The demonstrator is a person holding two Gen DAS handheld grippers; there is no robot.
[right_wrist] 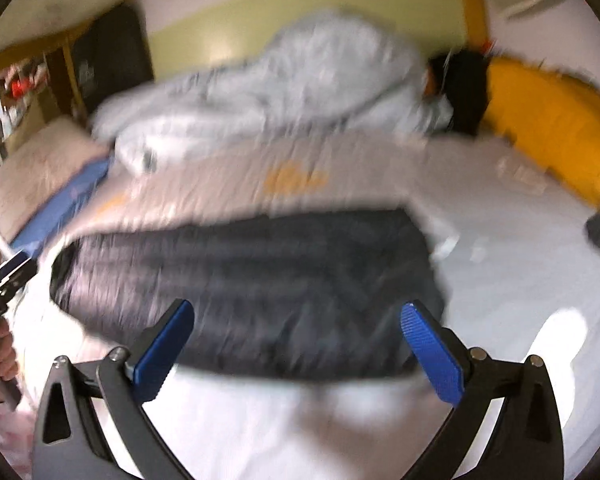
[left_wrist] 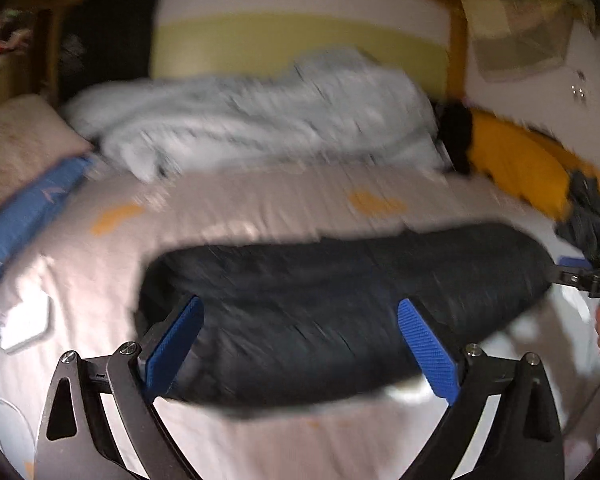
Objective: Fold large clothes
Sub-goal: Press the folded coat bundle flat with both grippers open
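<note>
A dark navy garment [left_wrist: 340, 304] lies folded into a wide flat bundle on the pale bed sheet [left_wrist: 260, 208]; the right wrist view shows it too [right_wrist: 252, 288]. My left gripper [left_wrist: 300, 344] hangs above its near edge, blue pads wide apart, nothing between them. My right gripper [right_wrist: 298, 344] is likewise open over the garment's near edge, empty. The right gripper's tip [left_wrist: 580, 276] and the hand holding it show at the right edge of the left view. The left gripper [right_wrist: 4, 280] shows at the left edge of the right view. Both views are motion-blurred.
A crumpled light blue-grey blanket [left_wrist: 260, 120] lies across the far side of the bed. A yellow pillow [left_wrist: 516, 160] sits at the back right, a beige pillow [left_wrist: 16, 144] and blue cloth [left_wrist: 32, 208] at the left. A white charger [left_wrist: 26, 320] rests near the left edge.
</note>
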